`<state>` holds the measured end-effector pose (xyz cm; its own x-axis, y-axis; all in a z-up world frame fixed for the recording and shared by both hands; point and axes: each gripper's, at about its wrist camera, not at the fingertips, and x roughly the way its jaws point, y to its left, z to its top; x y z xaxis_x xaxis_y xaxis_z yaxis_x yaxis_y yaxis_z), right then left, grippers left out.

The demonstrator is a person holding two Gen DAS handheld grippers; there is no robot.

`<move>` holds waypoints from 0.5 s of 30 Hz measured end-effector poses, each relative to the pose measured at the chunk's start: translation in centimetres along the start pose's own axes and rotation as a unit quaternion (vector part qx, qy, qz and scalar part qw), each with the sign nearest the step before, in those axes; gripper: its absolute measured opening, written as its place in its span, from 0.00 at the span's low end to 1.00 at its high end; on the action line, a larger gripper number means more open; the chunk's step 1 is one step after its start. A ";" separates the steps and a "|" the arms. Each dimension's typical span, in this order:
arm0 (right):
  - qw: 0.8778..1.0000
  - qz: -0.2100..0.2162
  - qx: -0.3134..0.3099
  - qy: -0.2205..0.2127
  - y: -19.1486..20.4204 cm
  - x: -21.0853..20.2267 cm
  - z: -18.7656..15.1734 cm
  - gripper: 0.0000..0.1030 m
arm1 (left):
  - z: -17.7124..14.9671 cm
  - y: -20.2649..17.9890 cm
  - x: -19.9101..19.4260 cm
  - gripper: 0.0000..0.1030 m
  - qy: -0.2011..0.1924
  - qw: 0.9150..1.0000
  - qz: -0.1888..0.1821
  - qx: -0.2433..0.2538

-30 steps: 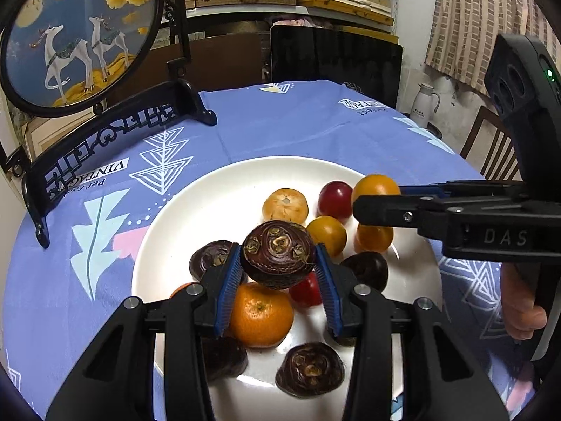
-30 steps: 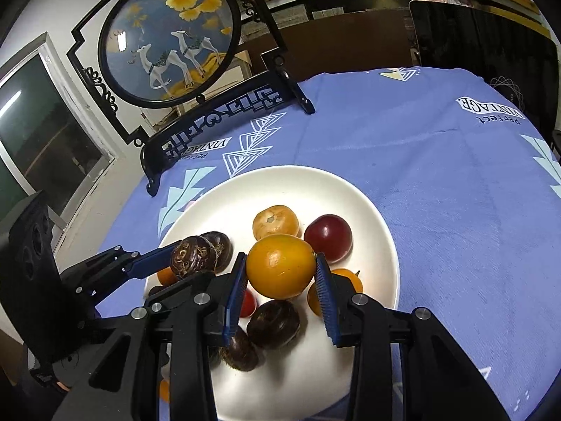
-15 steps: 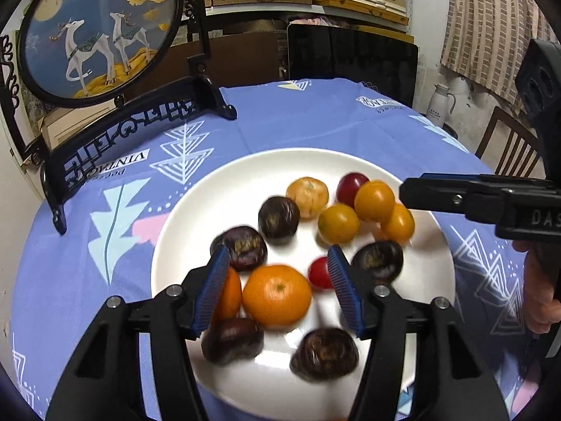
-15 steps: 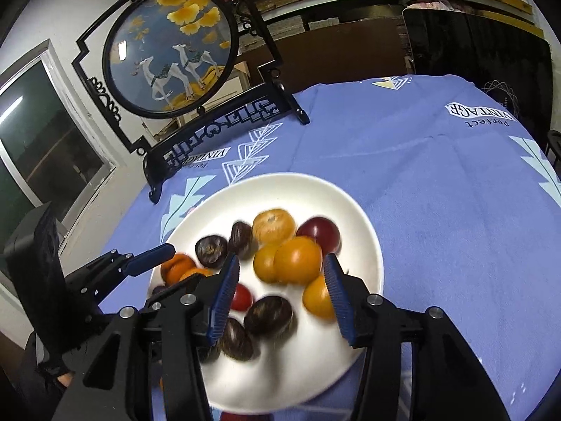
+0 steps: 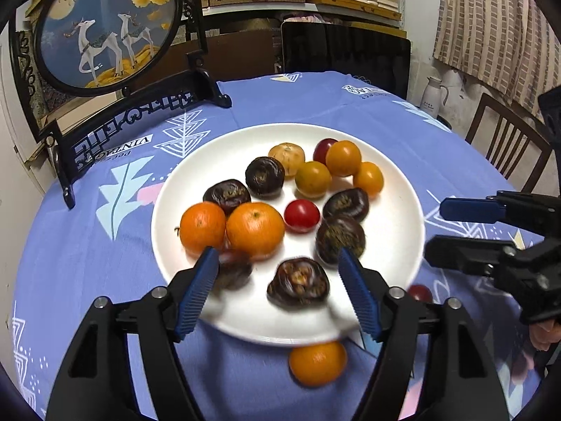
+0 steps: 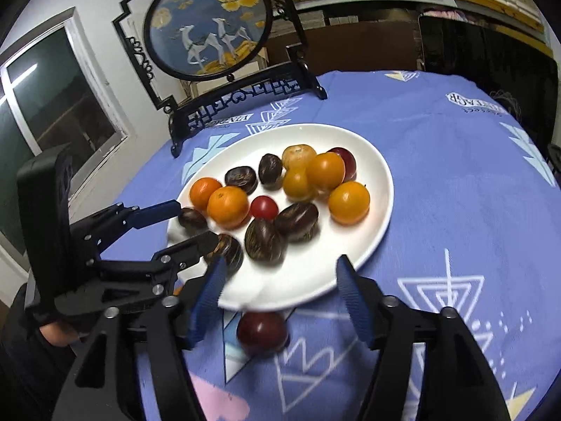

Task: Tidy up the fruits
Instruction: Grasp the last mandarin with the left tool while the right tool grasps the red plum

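Note:
A white plate (image 5: 392, 224) (image 6: 380, 189) on the blue tablecloth holds several oranges, yellow fruits, red tomatoes and dark brown chestnut-like fruits. My left gripper (image 5: 277, 291) is open and empty over the plate's near rim; it also shows in the right wrist view (image 6: 191, 221). My right gripper (image 6: 278, 301) is open and empty at the plate's near edge; it shows at the right of the left wrist view (image 5: 452, 229). An orange (image 5: 317, 363) lies on the cloth just off the plate. A dark red plum (image 6: 263, 331) (image 5: 419, 293) lies on the cloth between my right fingers.
A round deer painting on a black carved stand (image 5: 105, 28) (image 6: 210, 24) stands at the table's back left. A dark chair back (image 5: 345, 56) and a wooden chair (image 5: 508, 140) stand beyond the table. A white jug (image 5: 433, 96) stands at the right.
My left gripper released the dark fruit and my right gripper released the yellow-orange fruit onto the plate. Both opened wide and drew back toward the near rim.

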<state>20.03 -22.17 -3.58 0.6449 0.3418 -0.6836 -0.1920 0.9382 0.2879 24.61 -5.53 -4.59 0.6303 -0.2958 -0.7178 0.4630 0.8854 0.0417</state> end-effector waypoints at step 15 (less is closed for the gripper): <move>1.000 -0.001 0.000 0.001 0.6 -2.0 -4.1 0.81 | -3.8 -1.4 -3.5 0.90 0.001 1.000 0.000 0.005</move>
<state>15.56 -22.06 -4.77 0.6438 0.3407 -0.6852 -0.1919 0.9387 0.2864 19.39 -4.42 -4.79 0.6287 -0.2944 -0.7198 0.4686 0.8821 0.0485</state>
